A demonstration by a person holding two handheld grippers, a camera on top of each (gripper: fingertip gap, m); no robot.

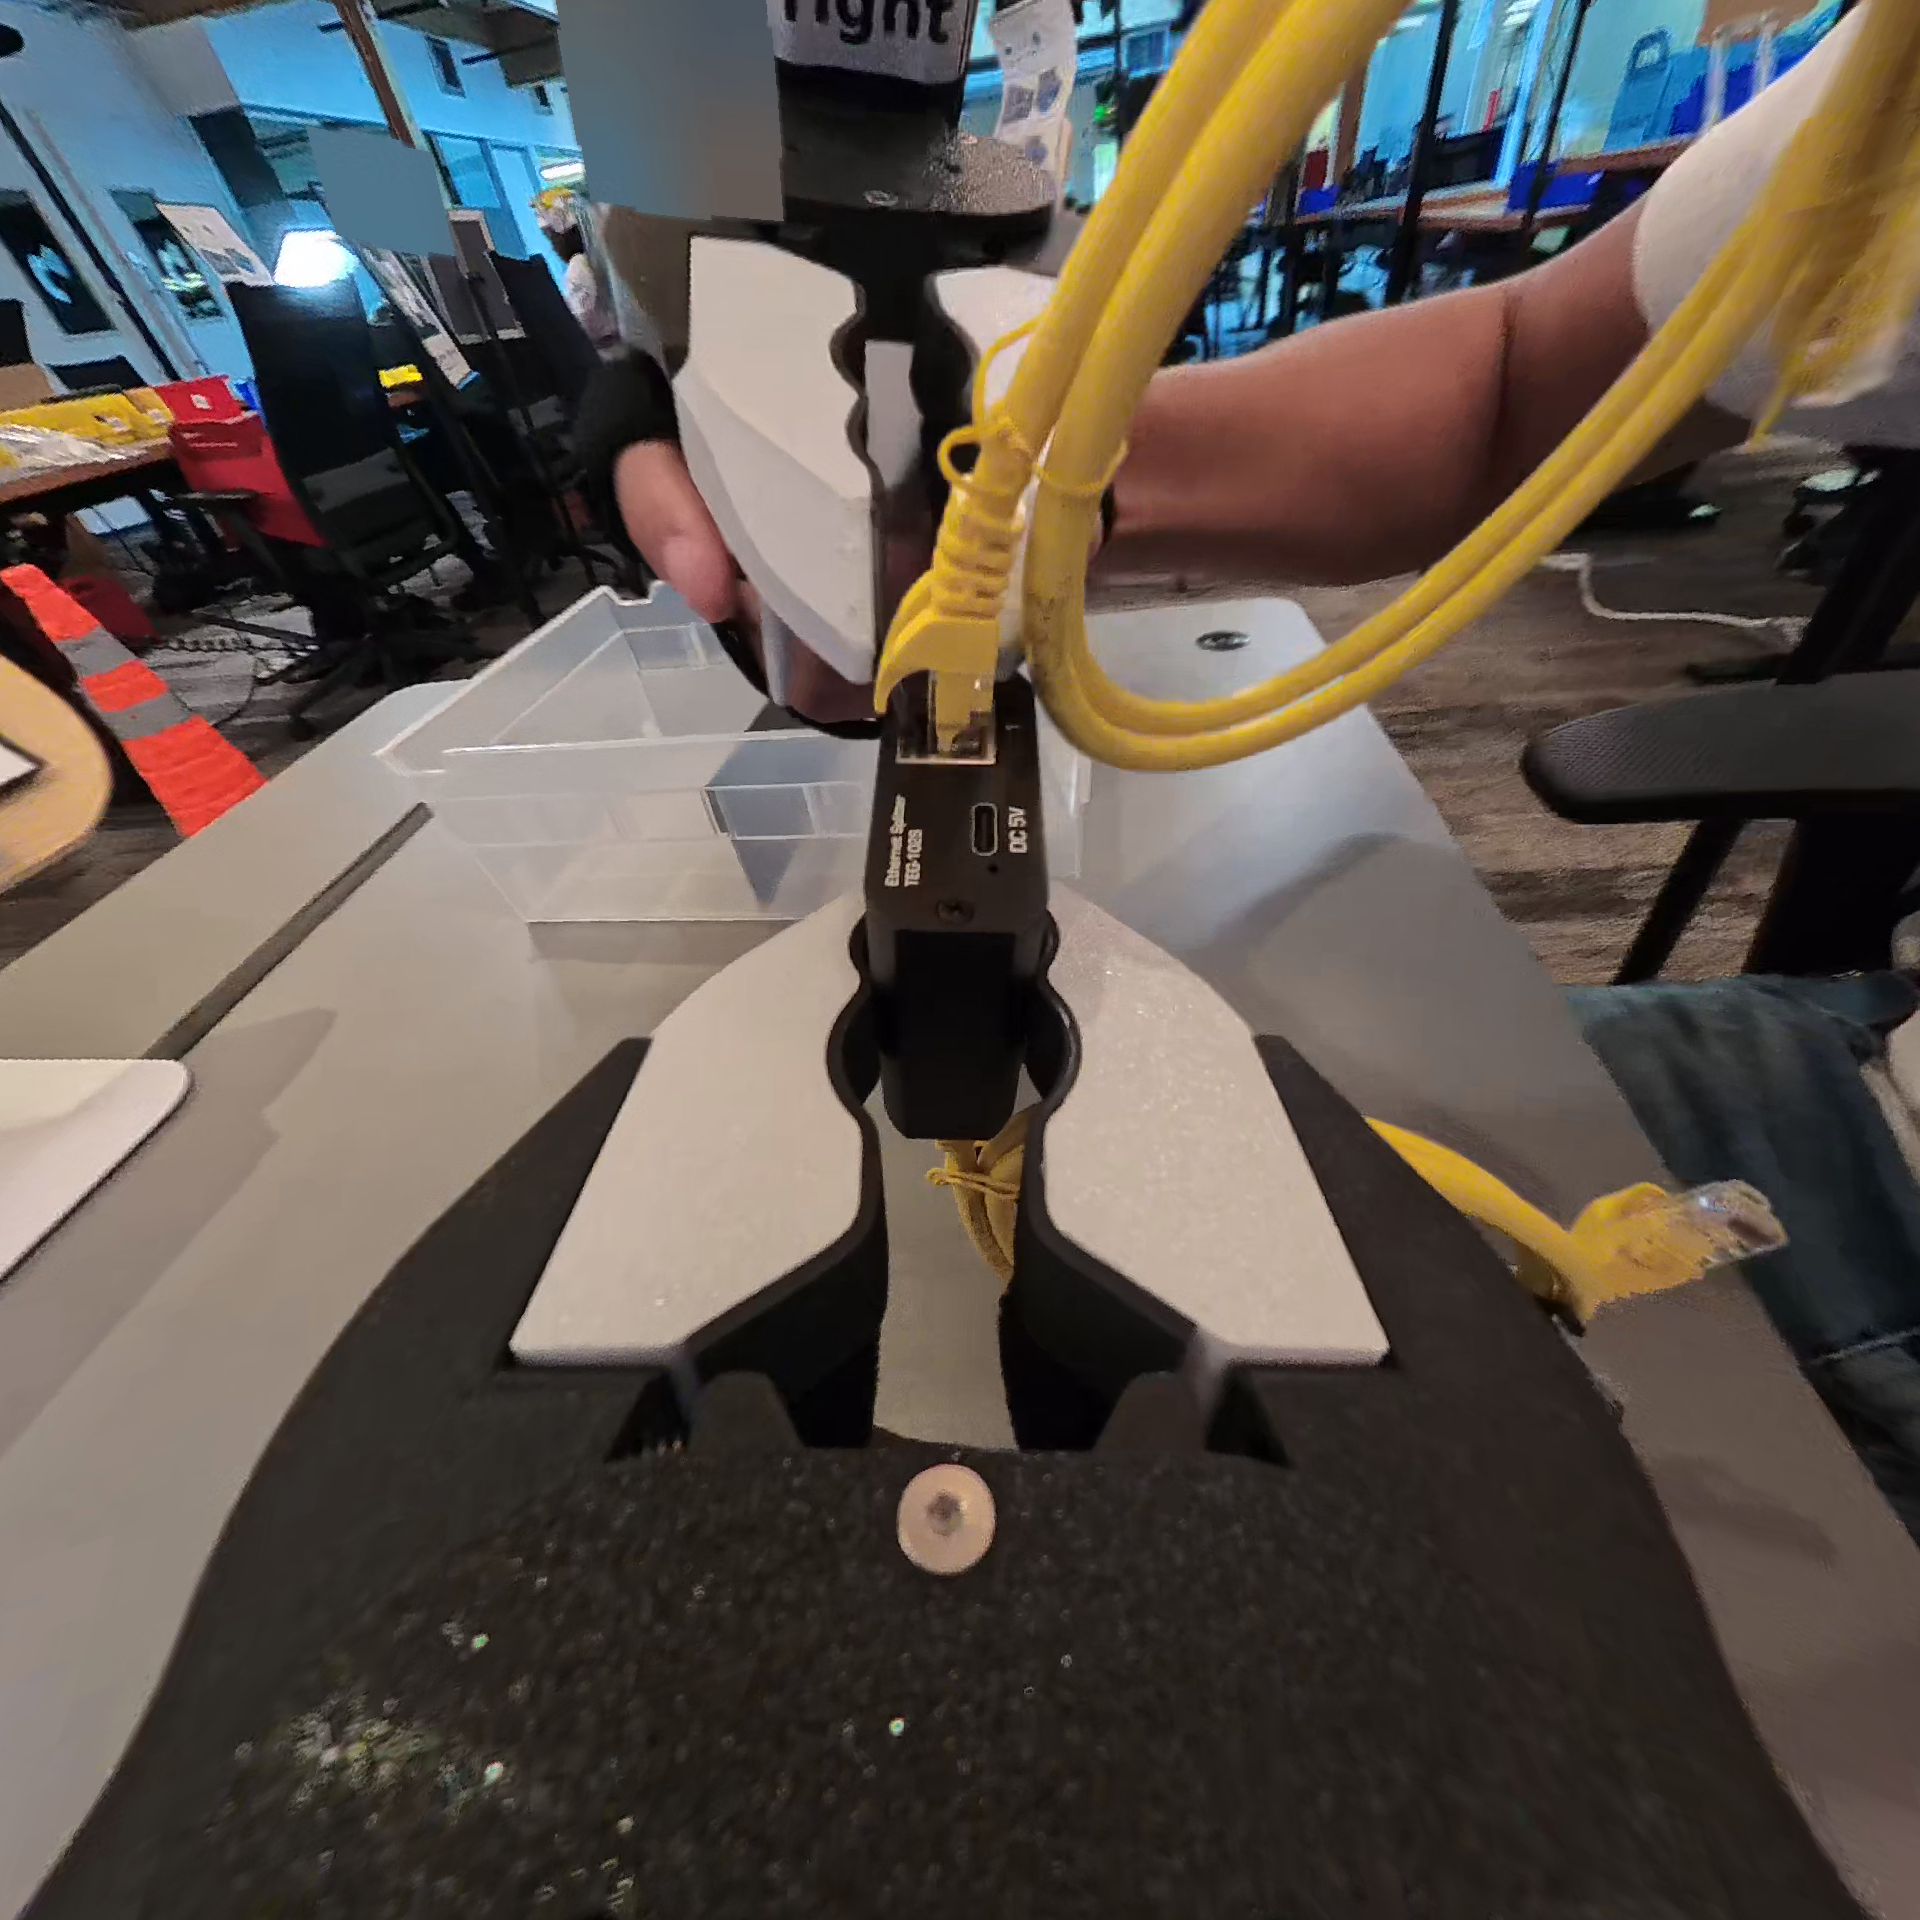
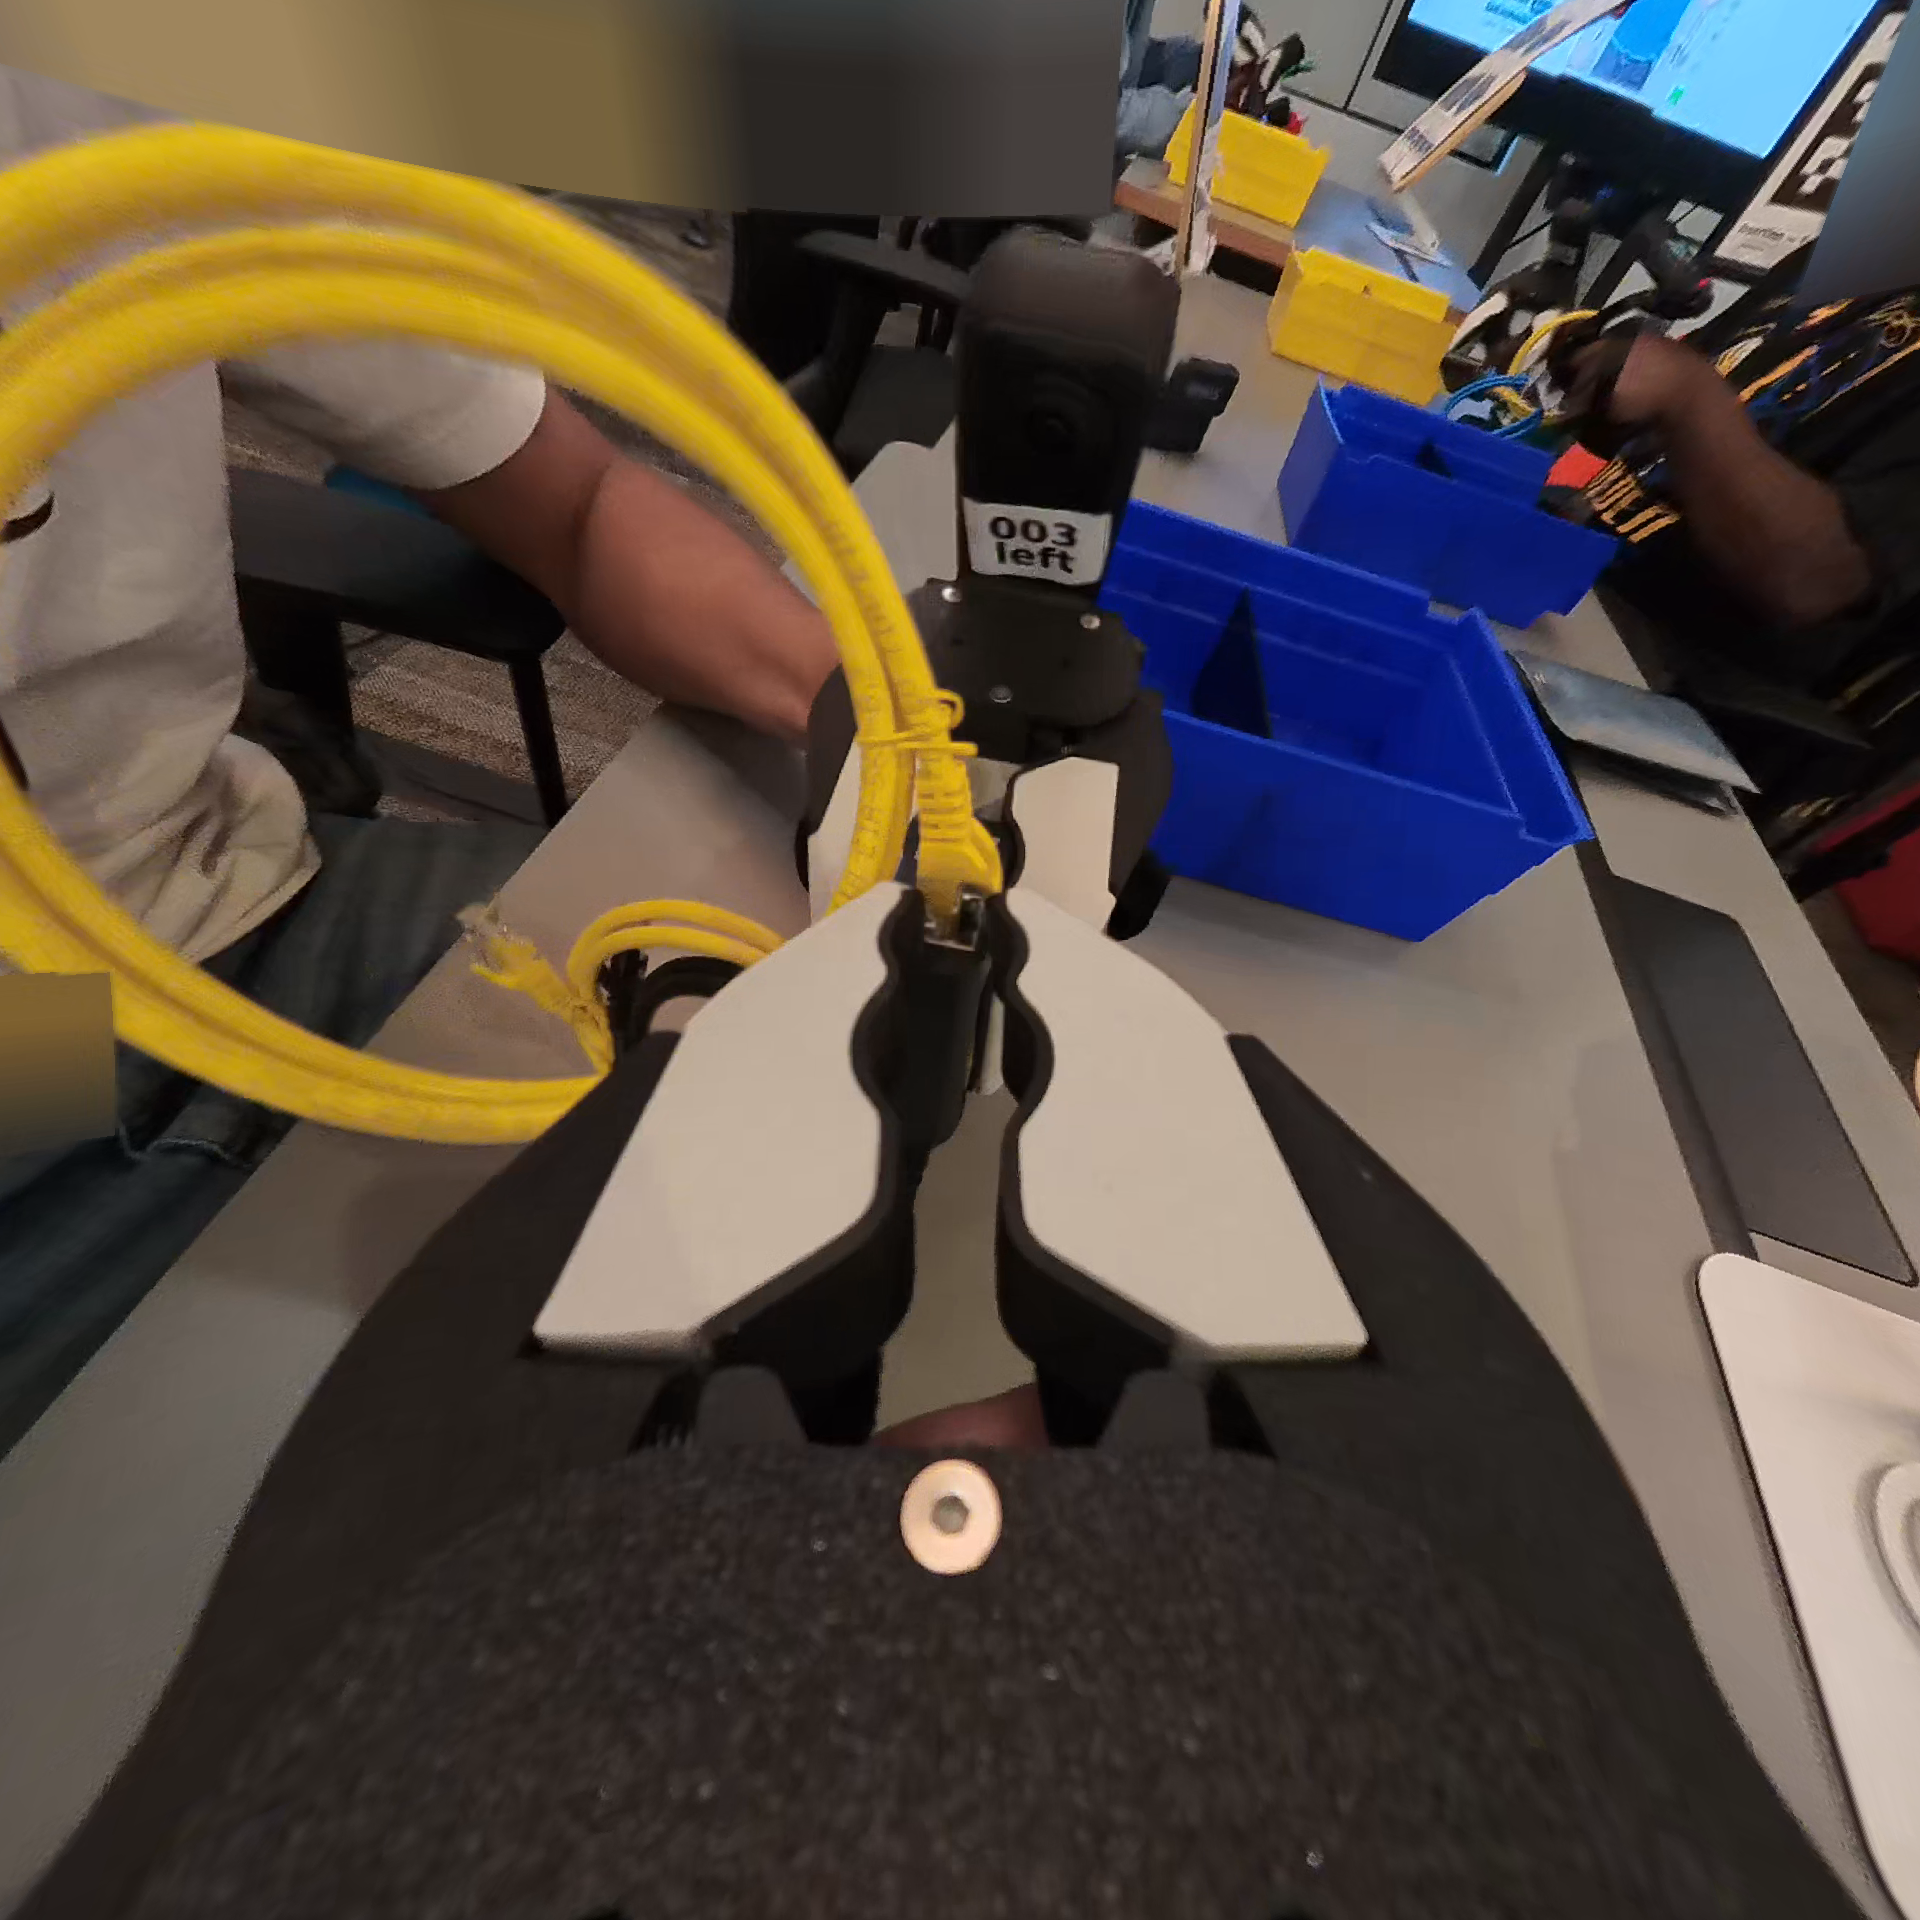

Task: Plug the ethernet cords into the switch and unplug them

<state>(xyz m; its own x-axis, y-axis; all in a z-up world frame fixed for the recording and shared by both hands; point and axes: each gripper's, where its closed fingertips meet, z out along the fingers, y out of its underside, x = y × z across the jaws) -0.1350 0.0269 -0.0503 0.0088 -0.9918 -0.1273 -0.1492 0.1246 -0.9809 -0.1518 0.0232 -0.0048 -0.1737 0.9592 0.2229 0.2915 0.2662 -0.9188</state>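
Note:
My left gripper (image 1: 956,935) is shut on the black switch (image 1: 951,831) and holds it above the grey table (image 1: 312,1039), port end away from me. My right gripper (image 2: 954,914) comes in from the far side, and its fingertips pinch the yellow ethernet plug (image 1: 951,665). The plug's clear tip sits in the switch's port (image 1: 945,732). In the right wrist view the plug (image 2: 945,831) enters the switch (image 2: 935,1018) at my fingertips, with the left gripper (image 2: 997,831) behind. The yellow cord (image 2: 416,312) loops out to the side. Its other plug (image 1: 1683,1236) lies loose on the table.
A clear plastic bin (image 1: 623,790) stands behind the switch. Two blue bins (image 2: 1351,748) (image 2: 1455,499) stand on the table. A person's arm (image 1: 1351,436) reaches in. A white pad (image 1: 62,1132) lies at the table edge, and a black chair (image 1: 1714,758) stands beside it. About 5 centimetres separates my left fingertips from my right.

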